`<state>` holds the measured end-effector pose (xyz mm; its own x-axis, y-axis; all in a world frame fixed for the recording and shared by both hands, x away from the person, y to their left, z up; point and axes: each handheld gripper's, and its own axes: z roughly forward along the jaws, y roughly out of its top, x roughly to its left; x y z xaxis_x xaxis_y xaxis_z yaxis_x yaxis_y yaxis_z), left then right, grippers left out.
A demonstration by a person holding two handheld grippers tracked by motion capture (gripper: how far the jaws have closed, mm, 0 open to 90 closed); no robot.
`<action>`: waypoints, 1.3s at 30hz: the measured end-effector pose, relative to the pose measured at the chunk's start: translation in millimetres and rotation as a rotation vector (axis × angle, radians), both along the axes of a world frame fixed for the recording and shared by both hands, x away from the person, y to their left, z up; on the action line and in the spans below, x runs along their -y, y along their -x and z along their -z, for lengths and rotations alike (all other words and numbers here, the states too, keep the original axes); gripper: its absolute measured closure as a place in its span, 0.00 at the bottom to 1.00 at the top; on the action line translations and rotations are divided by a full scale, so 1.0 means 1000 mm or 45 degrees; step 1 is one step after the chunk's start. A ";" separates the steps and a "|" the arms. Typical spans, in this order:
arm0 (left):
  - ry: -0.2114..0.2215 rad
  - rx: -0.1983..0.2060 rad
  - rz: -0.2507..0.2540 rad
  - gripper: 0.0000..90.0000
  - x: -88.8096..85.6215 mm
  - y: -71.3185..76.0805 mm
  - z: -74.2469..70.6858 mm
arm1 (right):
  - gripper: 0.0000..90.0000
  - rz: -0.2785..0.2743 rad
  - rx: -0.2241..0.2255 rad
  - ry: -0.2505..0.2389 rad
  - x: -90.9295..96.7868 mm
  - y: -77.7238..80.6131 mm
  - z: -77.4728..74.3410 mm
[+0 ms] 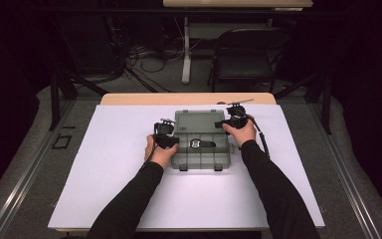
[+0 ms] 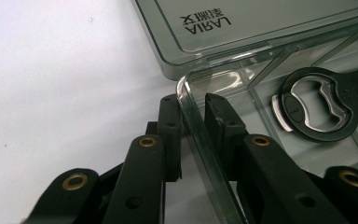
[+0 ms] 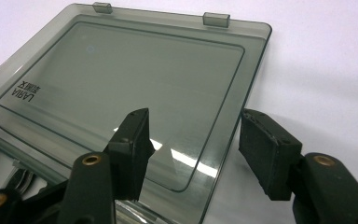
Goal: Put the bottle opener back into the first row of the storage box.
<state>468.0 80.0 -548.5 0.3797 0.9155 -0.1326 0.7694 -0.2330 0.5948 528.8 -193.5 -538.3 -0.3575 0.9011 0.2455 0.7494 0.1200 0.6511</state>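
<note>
The left gripper [image 2: 193, 105] has its jaws narrowed astride the side wall of the one clear grey box [image 2: 200, 154], which lies open on the white table [image 1: 114, 164] with one bottle opener [image 2: 314, 112] inside, while the right gripper [image 3: 193, 135] stands wide over its flat lid [image 3: 121, 79], gripping nothing.

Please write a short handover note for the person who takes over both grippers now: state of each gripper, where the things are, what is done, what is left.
Left gripper: fingers astride the left wall of the smoky transparent plastic compartment box; whether they clamp it is unclear.
Right gripper: open, astride the right edge of the flat-lying hinged lid.
The black bottle opener with a metal insert lies in a compartment.
Done: box opened, opener inside.
Left, probably: fold the lid over and latch it.
</note>
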 end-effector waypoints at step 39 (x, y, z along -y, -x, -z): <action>0.010 0.011 -0.007 0.85 0.000 0.001 0.001 | 0.41 0.003 -0.104 -0.143 0.007 0.003 0.011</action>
<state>467.0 80.0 -549.5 0.3758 0.9166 -0.1365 0.7653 -0.2239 0.6035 525.5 -201.0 -549.2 -0.3299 0.8674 0.3726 0.8006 0.0479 0.5973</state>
